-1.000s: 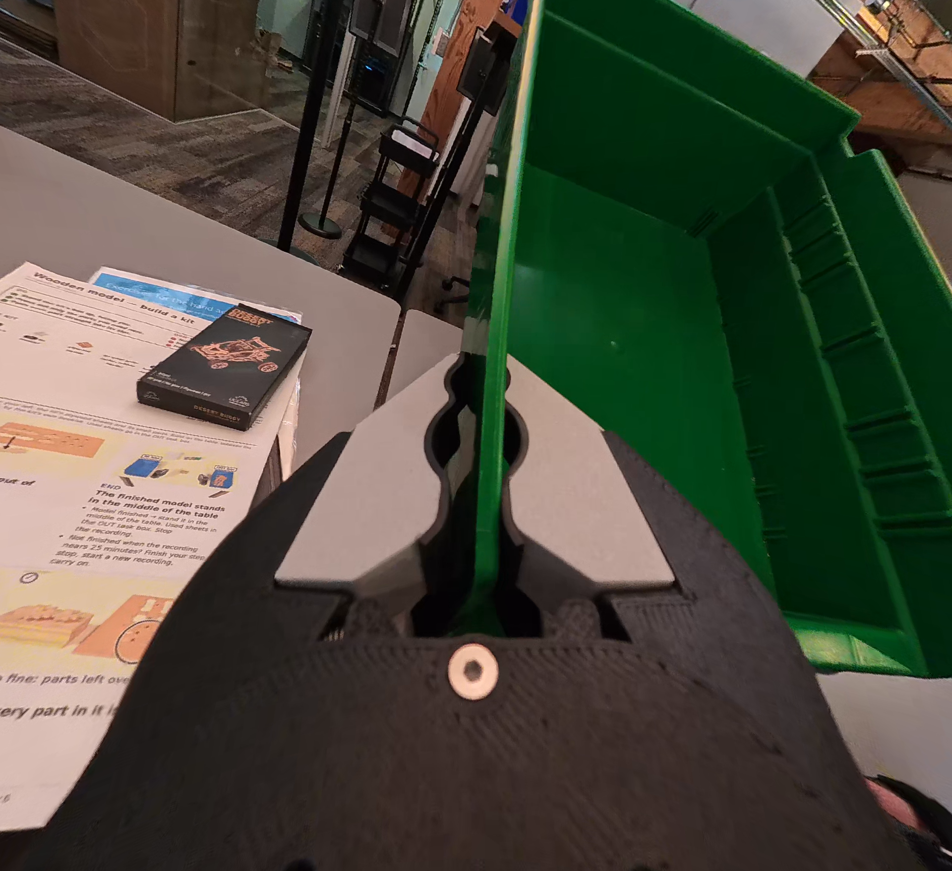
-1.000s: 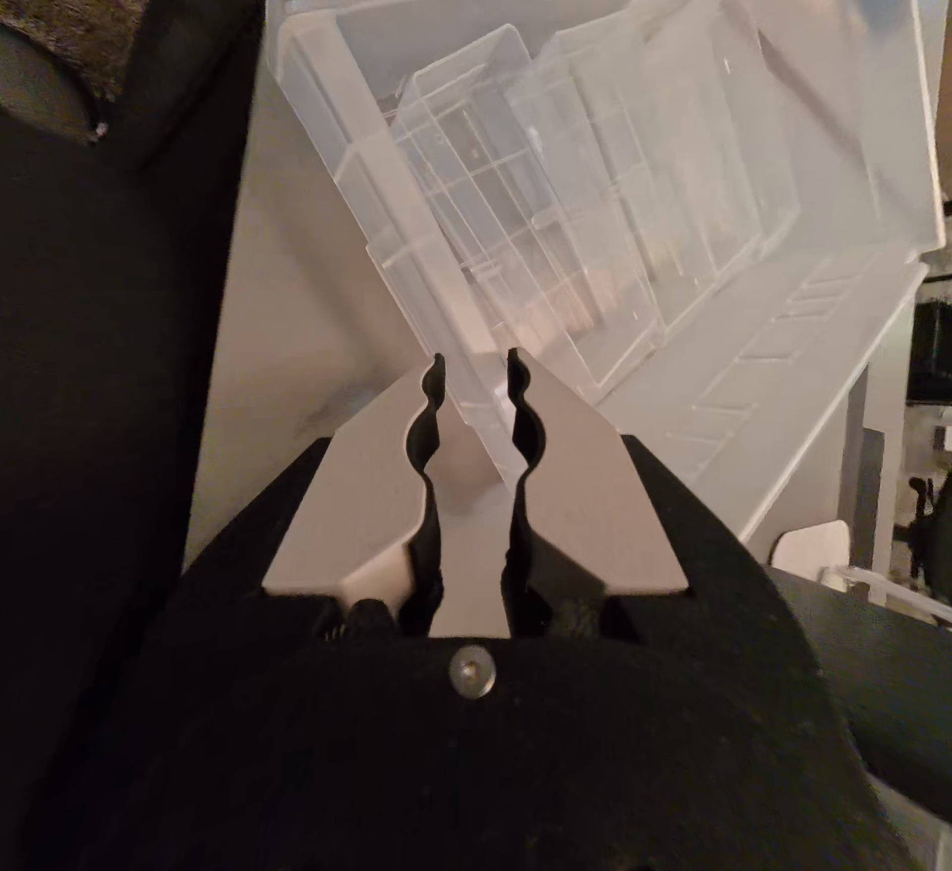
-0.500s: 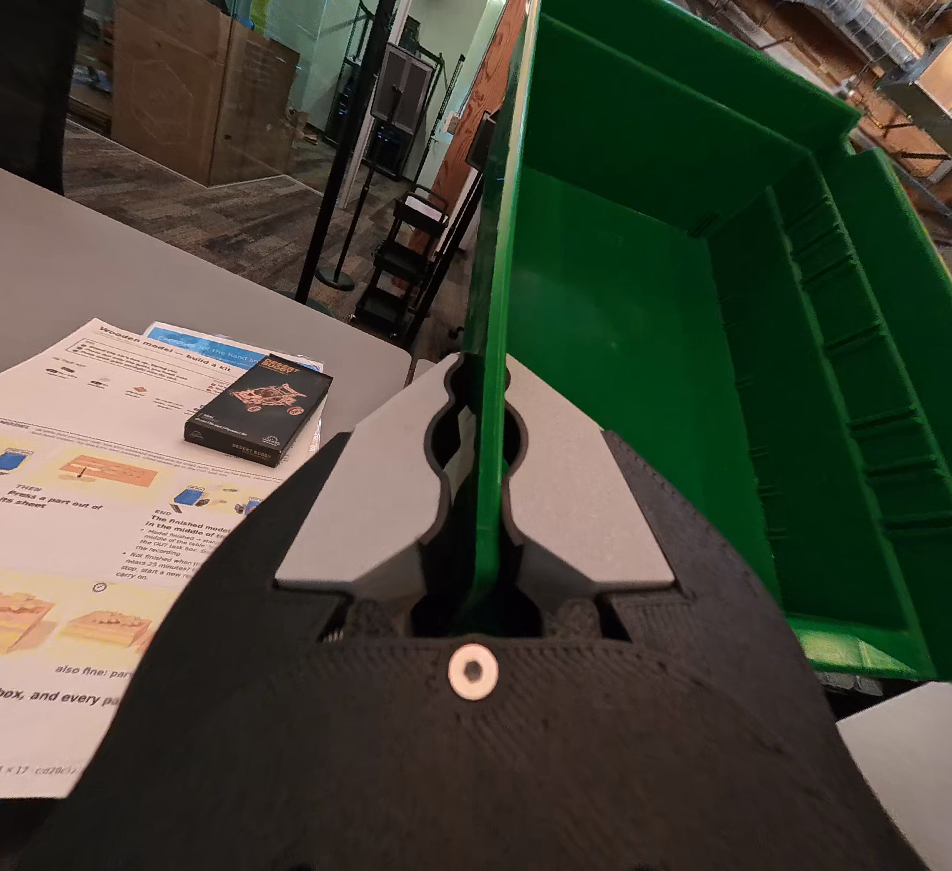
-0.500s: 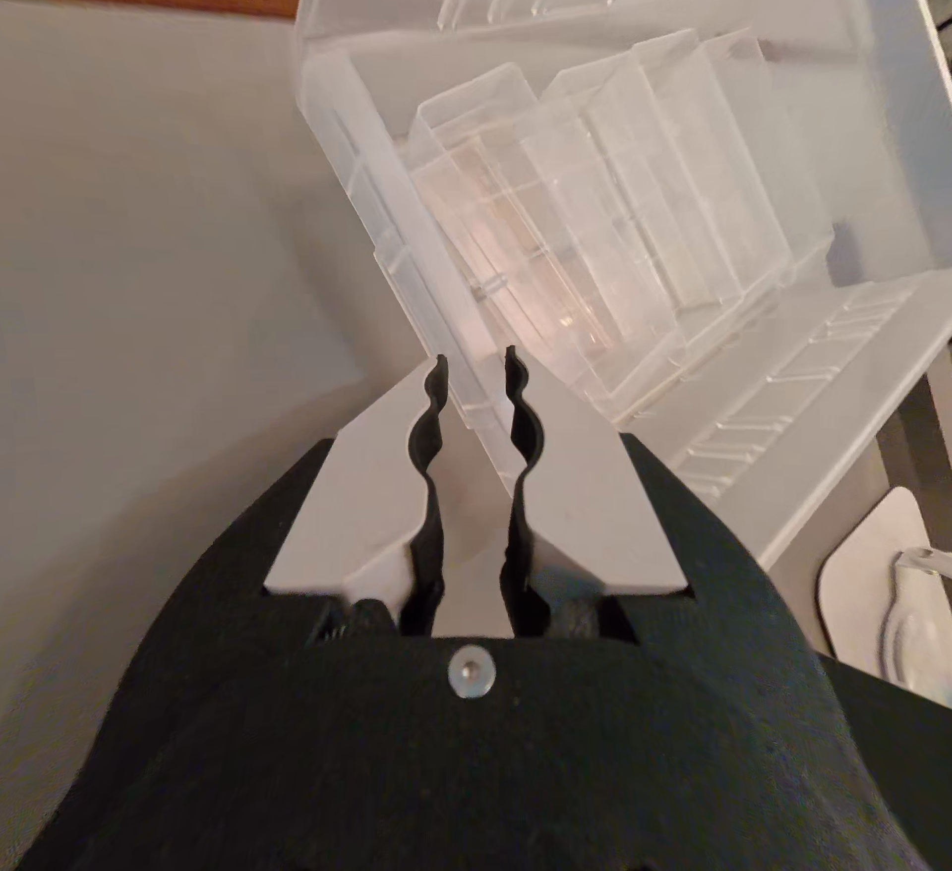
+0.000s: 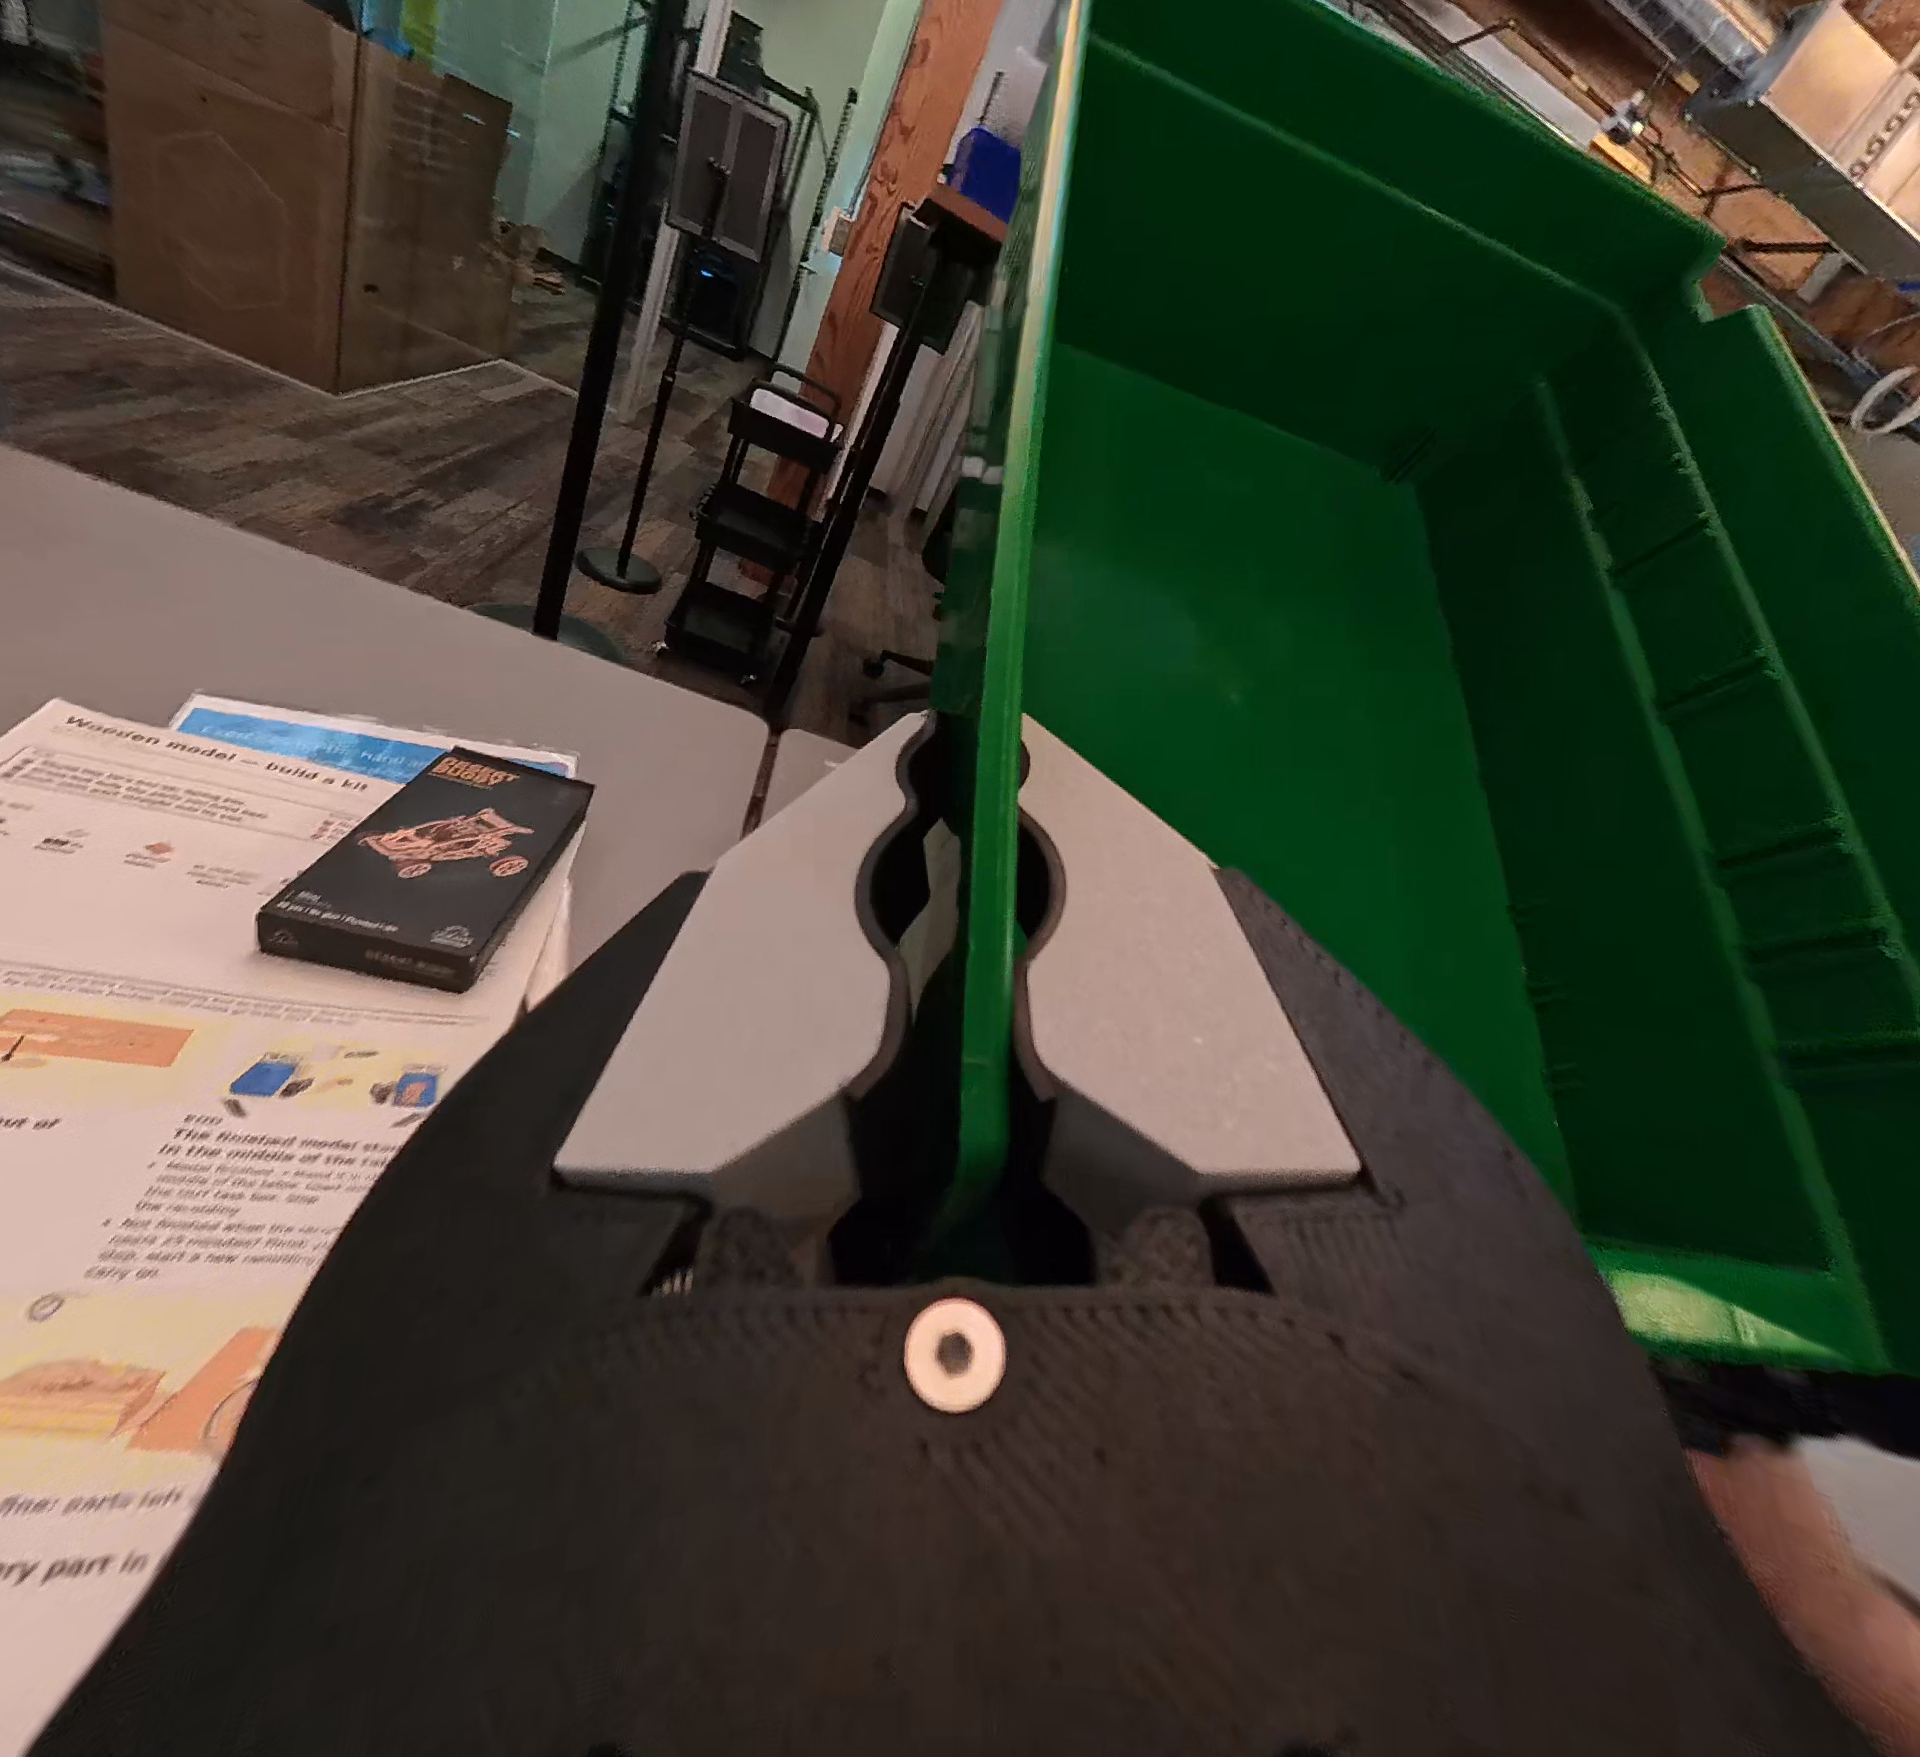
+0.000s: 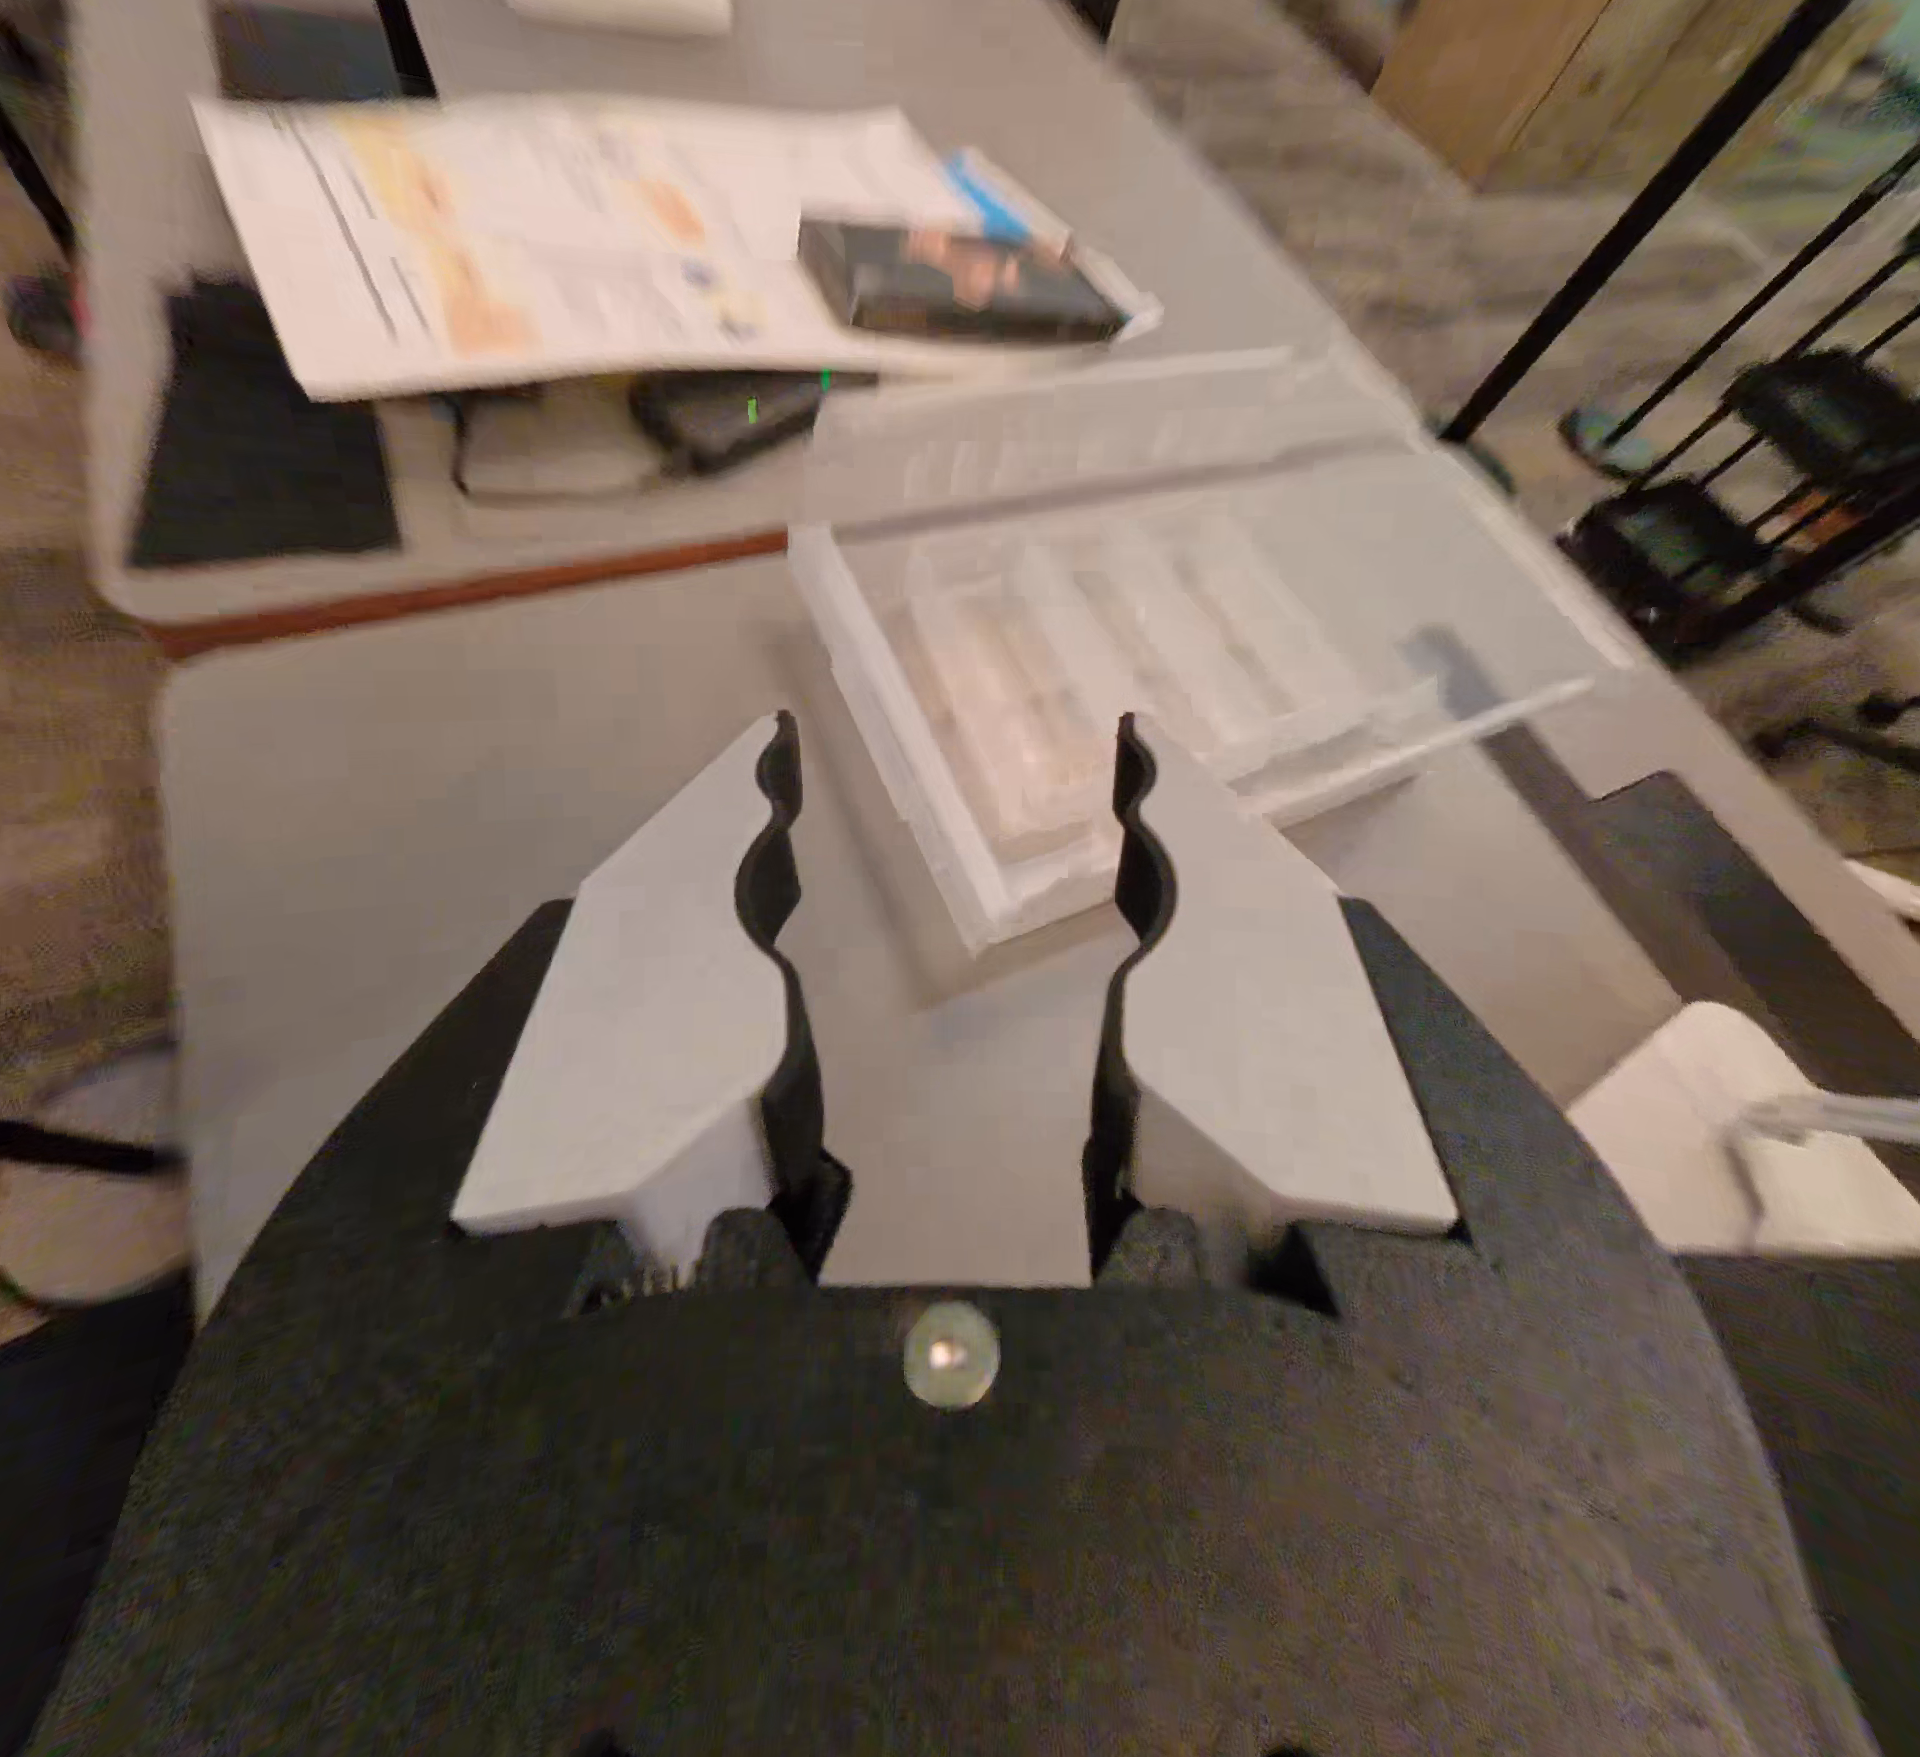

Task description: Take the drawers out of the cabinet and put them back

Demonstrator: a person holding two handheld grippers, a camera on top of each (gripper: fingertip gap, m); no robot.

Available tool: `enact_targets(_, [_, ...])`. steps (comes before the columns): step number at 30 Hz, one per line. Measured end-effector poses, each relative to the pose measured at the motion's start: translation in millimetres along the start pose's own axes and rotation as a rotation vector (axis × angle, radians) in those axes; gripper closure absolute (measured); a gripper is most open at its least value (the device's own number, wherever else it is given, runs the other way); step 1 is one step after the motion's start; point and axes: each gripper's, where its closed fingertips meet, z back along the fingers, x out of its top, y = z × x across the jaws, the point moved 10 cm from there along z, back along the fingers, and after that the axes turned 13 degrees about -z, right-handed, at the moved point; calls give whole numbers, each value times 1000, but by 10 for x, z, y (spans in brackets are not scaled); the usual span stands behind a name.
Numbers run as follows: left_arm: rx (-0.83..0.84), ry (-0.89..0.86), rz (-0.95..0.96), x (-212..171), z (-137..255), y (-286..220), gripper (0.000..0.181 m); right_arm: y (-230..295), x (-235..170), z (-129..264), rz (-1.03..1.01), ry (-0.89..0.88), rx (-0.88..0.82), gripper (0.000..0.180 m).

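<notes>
In the left wrist view my left gripper [image 5: 971, 772] is shut on the side wall of a large empty green bin [image 5: 1299, 720] and holds it tilted in the air above the table. In the right wrist view my right gripper [image 6: 956, 731] is open and empty. Just beyond it a clear plastic drawer [image 6: 1174, 658] lies on the grey table [image 6: 468, 824], with several small clear boxes inside. The gripper is apart from the drawer, above its near corner. This view is blurred by motion. No cabinet shows.
Printed instruction sheets [image 5: 156, 1084] lie on the grey table with a black box [image 5: 431, 866] on them; they also show in the right wrist view [image 6: 540, 242]. A white object [image 6: 1745, 1136] sits at the right. Black stands and a cart [image 5: 769, 523] are beyond the table.
My right gripper has opened, let go of the clear drawer and pulled back; the drawer now lies on the table. My left gripper still holds the green bin, shifted slightly.
</notes>
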Motion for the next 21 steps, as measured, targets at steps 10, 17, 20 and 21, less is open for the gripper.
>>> enact_targets(10, [-274,3,-169,31,-516,-1700,176,-714,-110,2964,-122,-564,-15,102])
enact_targets(17, [-541,13,-274,-394,-968,-3652,176,-721,-793,4202,-242,-692,-212,76])
enact_targets(20, [-673,49,-287,-686,-1087,-4479,175,-816,-1184,4541,-340,-677,-301,73])
enact_targets(21, [-718,63,-298,-792,-1103,-4753,176,-858,-1303,4649,-369,-683,-324,72])
